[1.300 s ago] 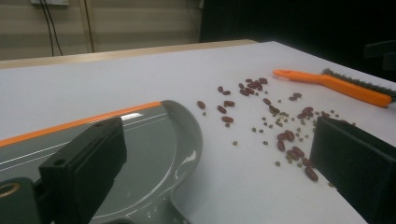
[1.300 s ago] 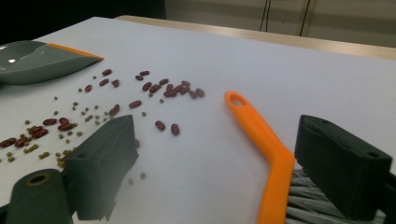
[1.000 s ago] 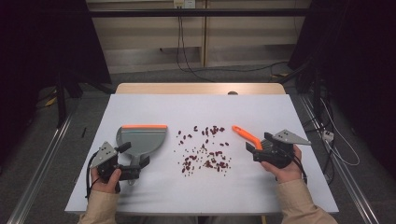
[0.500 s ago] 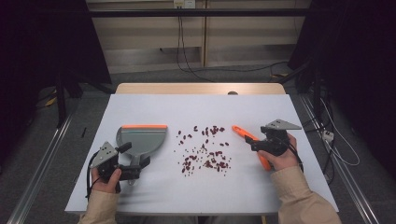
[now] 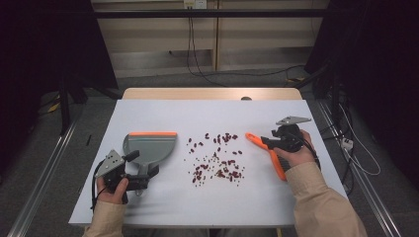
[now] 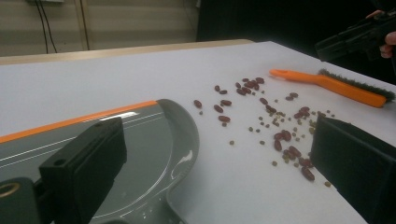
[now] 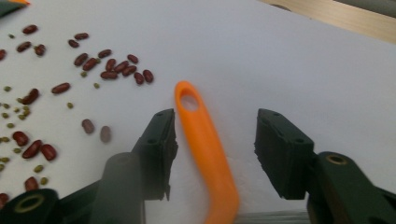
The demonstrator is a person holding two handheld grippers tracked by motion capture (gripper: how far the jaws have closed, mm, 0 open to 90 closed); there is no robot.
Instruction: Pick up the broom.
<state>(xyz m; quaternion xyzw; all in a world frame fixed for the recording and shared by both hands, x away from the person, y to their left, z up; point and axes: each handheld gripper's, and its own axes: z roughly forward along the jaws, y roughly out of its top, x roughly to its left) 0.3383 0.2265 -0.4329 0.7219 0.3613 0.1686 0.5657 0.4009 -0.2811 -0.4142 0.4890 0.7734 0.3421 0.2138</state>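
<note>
The orange brush (image 5: 267,154) lies on the white table (image 5: 163,207), to the right of the scattered beans (image 5: 217,160). The right gripper (image 7: 212,149) has its fingers around the brush handle; they have just been closing, but a gap remains on one side, so they do not clamp it yet. The left gripper (image 5: 141,178) rests at the handle of the grey dustpan (image 5: 148,148), fingers spread wide apart.
</note>
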